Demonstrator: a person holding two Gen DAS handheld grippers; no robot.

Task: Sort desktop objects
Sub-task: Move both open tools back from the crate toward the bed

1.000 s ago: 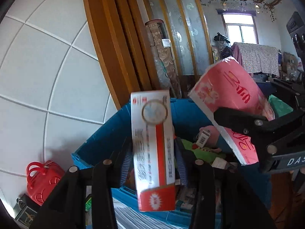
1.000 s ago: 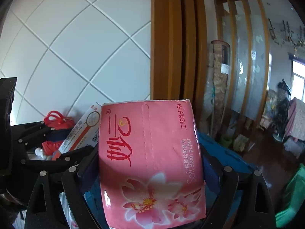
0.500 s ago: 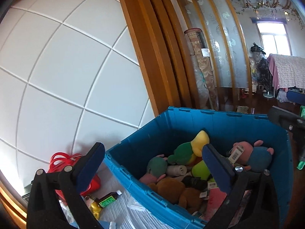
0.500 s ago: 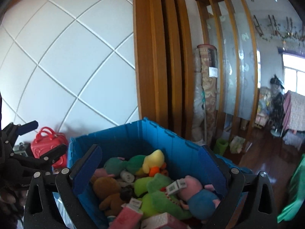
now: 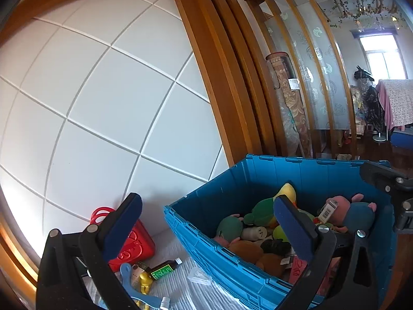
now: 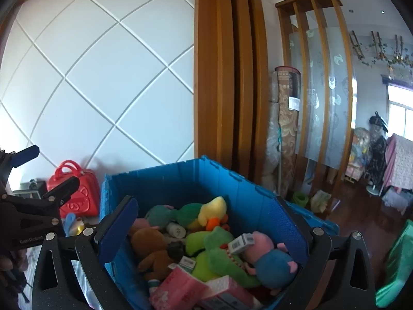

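Observation:
A blue plastic crate [image 5: 304, 173] [image 6: 180, 178] holds several plush toys, among them a pink and blue pig [image 6: 268, 255] and a green one with a yellow head [image 5: 273, 204]. A pink tissue pack [image 6: 178, 290] and a medicine box [image 6: 224, 293] lie in the crate's near end. My left gripper [image 5: 209, 227] is open and empty, over the crate's left rim. My right gripper [image 6: 206, 228] is open and empty above the crate. Each gripper shows at the edge of the other's view.
A red toy case [image 5: 129, 242] [image 6: 77, 188] stands against the white tiled wall left of the crate. A brown bottle with a green label [image 5: 162, 271], a yellow item [image 5: 144, 281] and a blue tool [image 5: 134, 284] lie on the white cloth. A wooden partition stands behind.
Both grippers opened and let go: the medicine box left the left gripper and the pink tissue pack left the right gripper. Both now lie in the crate.

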